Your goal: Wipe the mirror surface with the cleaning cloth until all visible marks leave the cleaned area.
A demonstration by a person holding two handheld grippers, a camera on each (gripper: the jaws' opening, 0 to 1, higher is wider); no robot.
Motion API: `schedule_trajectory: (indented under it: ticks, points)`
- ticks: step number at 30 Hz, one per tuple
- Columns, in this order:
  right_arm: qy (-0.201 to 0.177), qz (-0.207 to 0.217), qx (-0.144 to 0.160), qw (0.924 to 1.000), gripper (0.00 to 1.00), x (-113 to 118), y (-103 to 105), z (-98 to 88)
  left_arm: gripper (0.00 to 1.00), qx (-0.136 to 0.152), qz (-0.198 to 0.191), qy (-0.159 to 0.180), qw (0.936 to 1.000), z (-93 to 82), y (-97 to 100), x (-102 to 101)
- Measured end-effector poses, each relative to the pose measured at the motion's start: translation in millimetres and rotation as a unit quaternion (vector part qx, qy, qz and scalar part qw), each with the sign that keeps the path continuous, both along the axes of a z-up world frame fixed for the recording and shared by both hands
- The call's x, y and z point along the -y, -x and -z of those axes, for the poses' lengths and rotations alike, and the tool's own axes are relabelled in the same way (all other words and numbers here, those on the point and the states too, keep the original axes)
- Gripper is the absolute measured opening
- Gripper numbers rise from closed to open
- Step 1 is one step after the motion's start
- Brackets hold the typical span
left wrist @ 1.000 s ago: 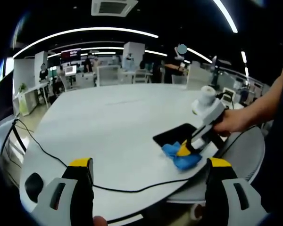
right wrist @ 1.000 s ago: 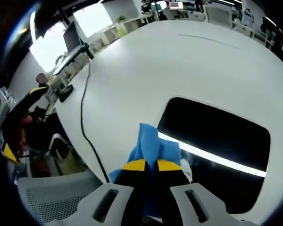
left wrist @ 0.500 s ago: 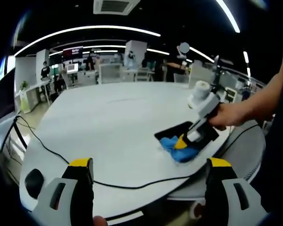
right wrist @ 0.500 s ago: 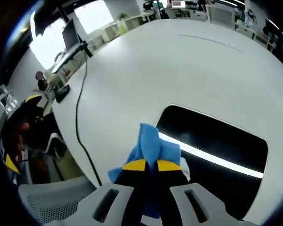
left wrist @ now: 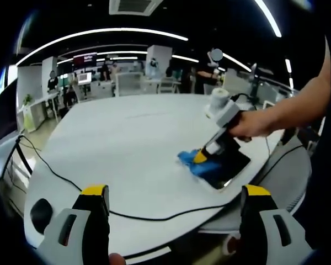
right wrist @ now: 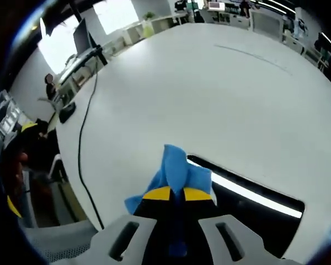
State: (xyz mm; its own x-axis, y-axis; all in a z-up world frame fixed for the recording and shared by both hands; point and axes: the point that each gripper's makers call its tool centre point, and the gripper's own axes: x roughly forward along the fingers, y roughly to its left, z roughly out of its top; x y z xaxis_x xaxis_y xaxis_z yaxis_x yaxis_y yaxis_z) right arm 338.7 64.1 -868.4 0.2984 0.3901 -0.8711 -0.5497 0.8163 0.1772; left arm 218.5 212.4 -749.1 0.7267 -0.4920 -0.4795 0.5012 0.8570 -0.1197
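Mid-wipe, by the look of it. Right gripper point(right wrist: 174, 194) clamped tight on the blue cloth point(right wrist: 174, 171), jaws together with the fabric bunched between them and spilling out ahead and to one side. Cloth pressed at the near edge of the mirror point(right wrist: 248, 207), partly on the glass and partly over onto the white table point(right wrist: 182, 94). Mirror lying flat near the table's edge, dark, carrying a bright streak that reads as a reflected ceiling light. No marks clear enough to judge on the glass, so impossible to say how much remains; most of the surface probably still to cover. Left gripper point(left wrist: 174, 221) held back over the table edge, jaws wide apart, nothing between them. No containers anywhere. A black cable point(left wrist: 60, 179) trailing across the table, well apart from the mirror.
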Motion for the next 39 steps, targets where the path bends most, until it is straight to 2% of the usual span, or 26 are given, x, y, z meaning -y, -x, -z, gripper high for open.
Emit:
schedule_trajectory:
  ticks: [7, 13, 17, 18, 20, 23, 26, 28, 30, 31, 39]
  points:
    - [0.004, -0.001, -0.004, 1.0, 0.01, -2.0, -18.9, 0.2, 1.0, -0.005, 0.002, -0.002, 1.0, 0.4, -0.9, -1.1]
    - [0.007, -0.005, -0.006, 0.9999, 0.01, -4.6, -27.3, 0.1, 1.0, -0.005, 0.0, -0.003, 1.0, 1.3, -4.1, -6.0]
    - [0.008, 0.0, -0.001, 1.0, 0.01, -5.7, -38.3, 0.6, 1.0, -0.006, 0.0, -0.005, 1.0, 0.8, -5.3, -7.5]
    - [0.024, -0.01, 0.014, 0.9996, 0.01, -2.4, -43.4, 3.4, 1.0, -0.006, 0.0, -0.005, 1.0, 0.6, -5.8, -7.9]
    - [0.013, 0.008, -0.003, 0.9999, 0.01, -5.3, -41.5, 2.9, 1.0, -0.005, -0.001, -0.006, 1.0, 0.1, -6.8, -8.7]
    - [0.013, -0.006, 0.011, 0.9998, 0.01, -5.2, -38.7, 1.4, 1.0, -0.004, -0.005, -0.004, 1.0, -0.9, -7.9, -9.8]
    - [-0.006, 0.005, 0.001, 1.0, 0.01, -5.3, -35.3, -3.1, 1.0, -0.005, -0.007, -0.005, 1.0, -0.3, -7.3, -9.8]
    - [-0.014, -0.024, -0.014, 0.9995, 0.01, -7.4, -26.2, -4.1, 1.0, -0.006, -0.009, -0.005, 0.9999, 0.9, -6.9, -10.3]
    - [-0.005, -0.023, -0.015, 0.9996, 0.01, -5.2, -24.4, 0.4, 1.0, -0.006, -0.01, -0.004, 0.9999, 1.4, -6.6, -9.6]
    - [-0.008, -0.026, -0.006, 0.9996, 0.01, -6.0, -26.1, 0.7, 1.0, -0.007, -0.01, -0.004, 0.9999, 1.7, -6.3, -8.1]
    - [-0.006, -0.026, -0.008, 0.9996, 0.01, -3.2, -27.6, -0.1, 1.0, -0.004, -0.008, -0.001, 1.0, -1.5, -6.6, -1.7]
